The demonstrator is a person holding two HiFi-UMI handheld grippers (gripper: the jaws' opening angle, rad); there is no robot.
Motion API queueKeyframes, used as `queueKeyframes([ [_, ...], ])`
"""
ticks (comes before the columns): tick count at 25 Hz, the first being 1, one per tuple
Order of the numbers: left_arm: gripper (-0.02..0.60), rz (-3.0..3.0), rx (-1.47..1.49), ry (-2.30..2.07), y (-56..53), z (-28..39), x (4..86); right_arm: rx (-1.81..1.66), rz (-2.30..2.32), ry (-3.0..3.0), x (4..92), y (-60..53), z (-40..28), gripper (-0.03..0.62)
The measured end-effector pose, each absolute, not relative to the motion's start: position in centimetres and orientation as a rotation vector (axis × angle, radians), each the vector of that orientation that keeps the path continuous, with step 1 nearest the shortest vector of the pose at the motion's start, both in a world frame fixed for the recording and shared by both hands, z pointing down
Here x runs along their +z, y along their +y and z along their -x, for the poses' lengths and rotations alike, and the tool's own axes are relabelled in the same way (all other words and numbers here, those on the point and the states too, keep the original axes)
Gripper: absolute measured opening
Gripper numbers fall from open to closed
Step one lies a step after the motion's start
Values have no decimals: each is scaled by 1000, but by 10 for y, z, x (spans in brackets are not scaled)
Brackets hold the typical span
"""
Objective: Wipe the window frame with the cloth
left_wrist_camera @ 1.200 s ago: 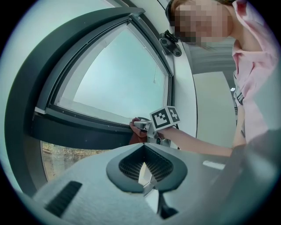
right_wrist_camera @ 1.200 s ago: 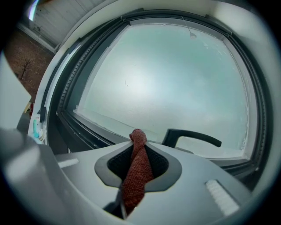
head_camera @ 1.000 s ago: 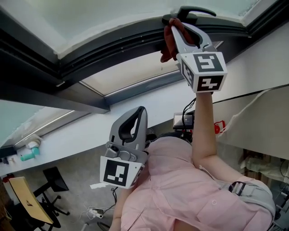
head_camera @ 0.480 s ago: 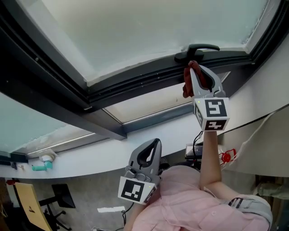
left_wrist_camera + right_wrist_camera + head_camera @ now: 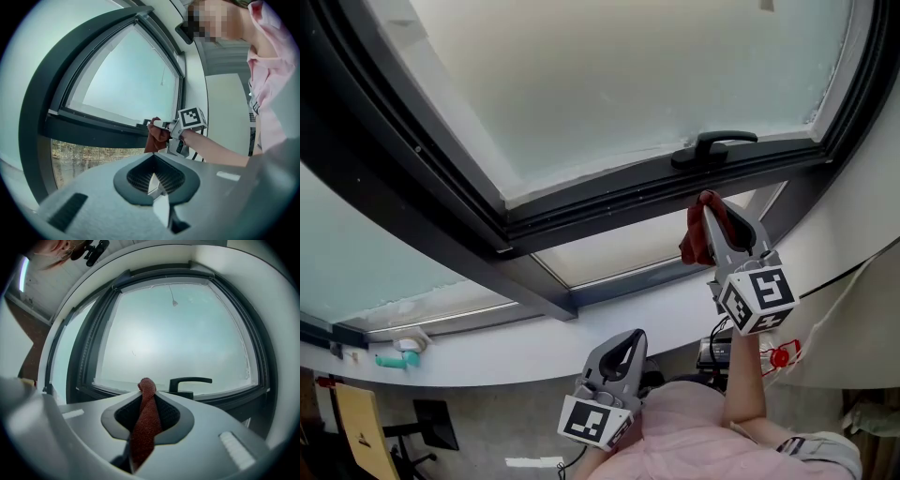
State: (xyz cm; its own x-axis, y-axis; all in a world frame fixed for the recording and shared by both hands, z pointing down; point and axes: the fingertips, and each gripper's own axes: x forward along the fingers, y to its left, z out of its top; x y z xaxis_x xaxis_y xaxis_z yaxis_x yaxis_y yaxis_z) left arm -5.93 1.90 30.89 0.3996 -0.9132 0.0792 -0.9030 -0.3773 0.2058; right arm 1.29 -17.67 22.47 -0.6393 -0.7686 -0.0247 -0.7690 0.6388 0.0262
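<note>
Cloth is red, and the right gripper has its jaws squeezed on it, up by the bottom bar of the window frame, just under the handle. I cannot tell if it touches. The left gripper hangs low, jaws together, holding nothing. I think most of the wiping is left to do.

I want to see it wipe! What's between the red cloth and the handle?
Just the dark window frame; the head view shows it above the cloth.
</note>
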Motion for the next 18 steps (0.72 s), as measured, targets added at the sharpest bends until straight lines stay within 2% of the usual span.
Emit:
queueKeyframes([
  [9,-5,-2436,-98,-1616,46,70,312,33,1280,2811,214,-146,-1,64],
  [18,-5,-2427,-190,-1658,73,118,288,33,1106,2912,206,-99,92,64],
])
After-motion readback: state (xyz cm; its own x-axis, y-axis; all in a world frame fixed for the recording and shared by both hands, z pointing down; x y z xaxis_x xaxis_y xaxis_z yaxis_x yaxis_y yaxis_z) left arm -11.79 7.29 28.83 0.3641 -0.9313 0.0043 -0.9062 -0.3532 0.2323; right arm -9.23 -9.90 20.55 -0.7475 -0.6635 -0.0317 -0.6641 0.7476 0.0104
